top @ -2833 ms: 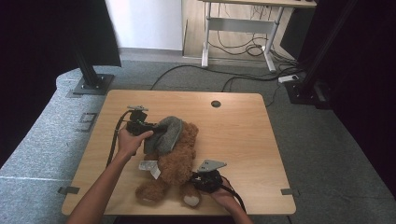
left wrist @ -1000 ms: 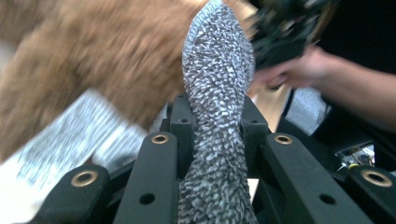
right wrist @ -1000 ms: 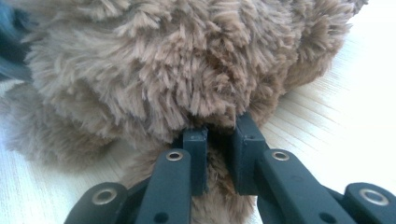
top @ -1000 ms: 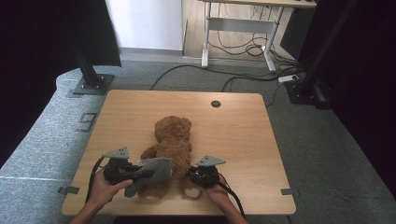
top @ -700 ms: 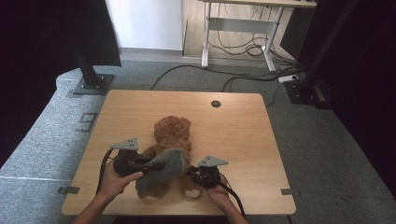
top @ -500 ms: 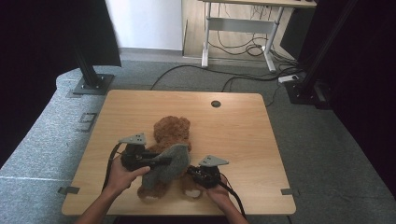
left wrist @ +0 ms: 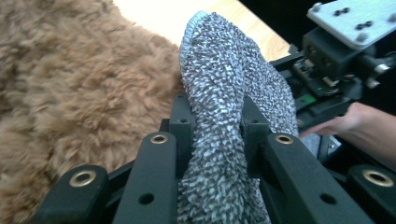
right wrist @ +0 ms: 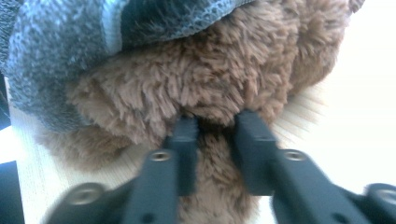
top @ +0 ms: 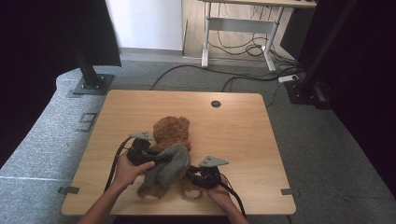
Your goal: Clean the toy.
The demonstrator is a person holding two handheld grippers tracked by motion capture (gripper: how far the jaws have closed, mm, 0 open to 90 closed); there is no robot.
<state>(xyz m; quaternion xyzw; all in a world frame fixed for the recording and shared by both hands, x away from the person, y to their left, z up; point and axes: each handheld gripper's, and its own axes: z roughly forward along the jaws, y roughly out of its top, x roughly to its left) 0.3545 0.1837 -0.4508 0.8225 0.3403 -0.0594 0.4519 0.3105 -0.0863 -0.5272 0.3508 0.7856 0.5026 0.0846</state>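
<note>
grey garment [top: 166, 163] carried further up teddy bear [top: 172, 133]

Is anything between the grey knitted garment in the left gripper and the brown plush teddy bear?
Nothing visible: the grey knitted garment, clamped by the left gripper, already lies draped against the brown plush teddy bear.

- No words, labels, brand names, numbers or signs could be read in any view.
- The fabric tag seen earlier on the toy was out of sight at this moment.
</note>
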